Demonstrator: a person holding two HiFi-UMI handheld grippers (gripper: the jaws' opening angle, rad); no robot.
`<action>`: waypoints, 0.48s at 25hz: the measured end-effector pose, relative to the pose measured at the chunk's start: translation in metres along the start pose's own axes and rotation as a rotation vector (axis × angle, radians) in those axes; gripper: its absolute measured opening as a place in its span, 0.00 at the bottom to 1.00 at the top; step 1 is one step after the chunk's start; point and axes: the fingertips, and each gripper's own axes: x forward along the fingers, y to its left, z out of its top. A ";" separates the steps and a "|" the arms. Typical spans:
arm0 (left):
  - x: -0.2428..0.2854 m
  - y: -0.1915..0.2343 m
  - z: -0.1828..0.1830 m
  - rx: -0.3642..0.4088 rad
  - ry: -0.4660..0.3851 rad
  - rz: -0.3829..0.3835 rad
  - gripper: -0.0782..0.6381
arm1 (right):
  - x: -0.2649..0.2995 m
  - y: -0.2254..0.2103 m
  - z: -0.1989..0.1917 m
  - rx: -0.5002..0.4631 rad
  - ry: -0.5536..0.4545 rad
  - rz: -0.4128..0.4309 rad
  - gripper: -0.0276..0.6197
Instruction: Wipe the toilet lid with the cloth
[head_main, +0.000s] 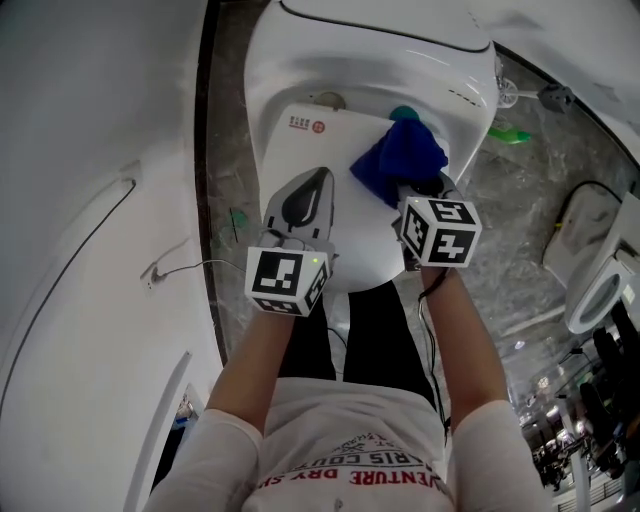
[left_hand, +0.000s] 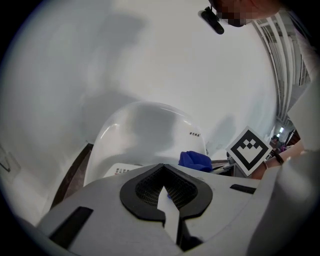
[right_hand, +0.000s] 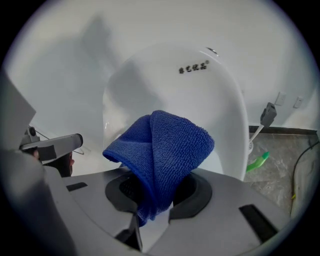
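The white toilet lid (head_main: 312, 150) lies closed below me, with a small red label near its back. A folded blue cloth (head_main: 398, 158) rests on the lid's right rear part, and my right gripper (head_main: 412, 192) is shut on it. In the right gripper view the cloth (right_hand: 165, 147) bulges up out of the shut jaws of that gripper (right_hand: 150, 200), in front of the toilet tank (right_hand: 175, 85). My left gripper (head_main: 318, 182) hovers over the lid's left half, shut and holding nothing. In its own view the left gripper (left_hand: 164, 187) shows its pads together, with the cloth (left_hand: 196, 160) beyond them.
A white curved wall (head_main: 90, 200) stands close on the left, with a thin cable (head_main: 190, 268) at its foot. On the marble floor to the right lie a green object (head_main: 510, 133), a valve (head_main: 555, 95) and another white toilet seat (head_main: 600, 275).
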 end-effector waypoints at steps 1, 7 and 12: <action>0.002 -0.007 -0.001 -0.002 0.002 -0.002 0.12 | -0.005 -0.009 -0.003 -0.006 0.000 -0.009 0.18; 0.005 -0.050 -0.006 0.027 0.012 -0.051 0.12 | -0.029 -0.050 -0.025 -0.021 0.023 -0.045 0.18; 0.001 -0.063 -0.014 0.026 0.030 -0.048 0.12 | -0.039 -0.075 -0.036 -0.104 0.085 -0.080 0.18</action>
